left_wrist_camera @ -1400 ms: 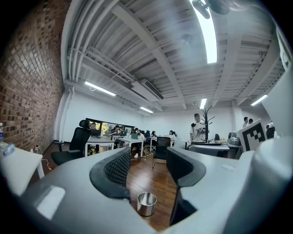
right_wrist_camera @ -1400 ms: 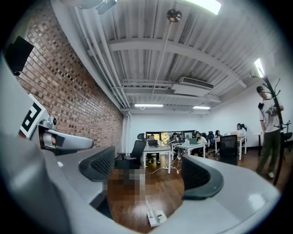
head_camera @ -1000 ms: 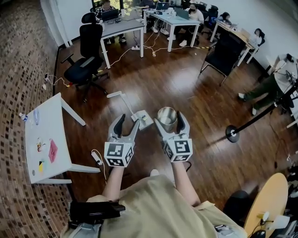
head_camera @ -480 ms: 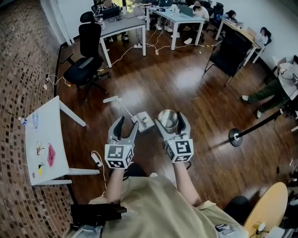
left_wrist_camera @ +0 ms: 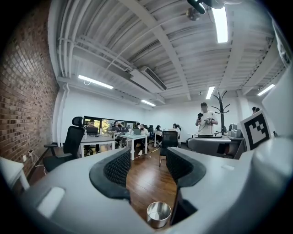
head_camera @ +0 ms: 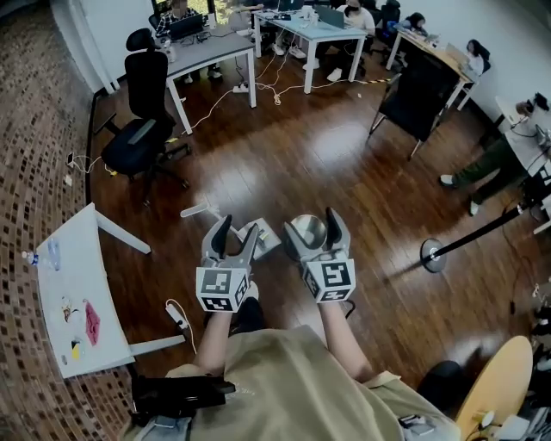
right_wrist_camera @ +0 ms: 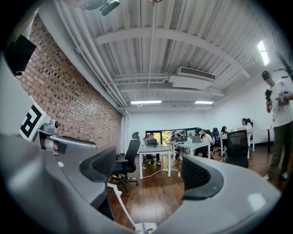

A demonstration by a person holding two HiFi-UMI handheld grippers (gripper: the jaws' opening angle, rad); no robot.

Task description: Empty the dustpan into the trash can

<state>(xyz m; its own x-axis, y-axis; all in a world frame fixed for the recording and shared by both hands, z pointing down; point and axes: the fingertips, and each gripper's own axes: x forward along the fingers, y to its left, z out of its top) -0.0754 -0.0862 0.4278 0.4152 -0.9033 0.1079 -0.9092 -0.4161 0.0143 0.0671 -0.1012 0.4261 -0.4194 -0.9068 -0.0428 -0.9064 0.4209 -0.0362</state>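
On the wooden floor stands a small steel trash can (head_camera: 306, 227), partly hidden behind my right gripper (head_camera: 312, 229). Just to its left lies a white dustpan (head_camera: 263, 239); its long handle (head_camera: 200, 209) reaches away to the left. My left gripper (head_camera: 237, 232) hovers over the dustpan. Both grippers are held level and side by side, open, with nothing between the jaws. In the left gripper view the trash can (left_wrist_camera: 159, 214) shows low between the open left gripper (left_wrist_camera: 147, 165). In the right gripper view the dustpan (right_wrist_camera: 145, 227) and its handle (right_wrist_camera: 121, 201) lie below the open right gripper (right_wrist_camera: 149, 171).
A white table (head_camera: 65, 297) stands at the left, with a power strip (head_camera: 176, 314) on the floor beside it. A black office chair (head_camera: 136, 129), desks with seated people (head_camera: 320, 26) and another black chair (head_camera: 417, 90) are farther off. A stanchion base (head_camera: 433, 256) sits to the right.
Both grippers have moved forward together and slightly down. The dustpan and trash can now sit closer under the fingertips. Jaws are unchanged.
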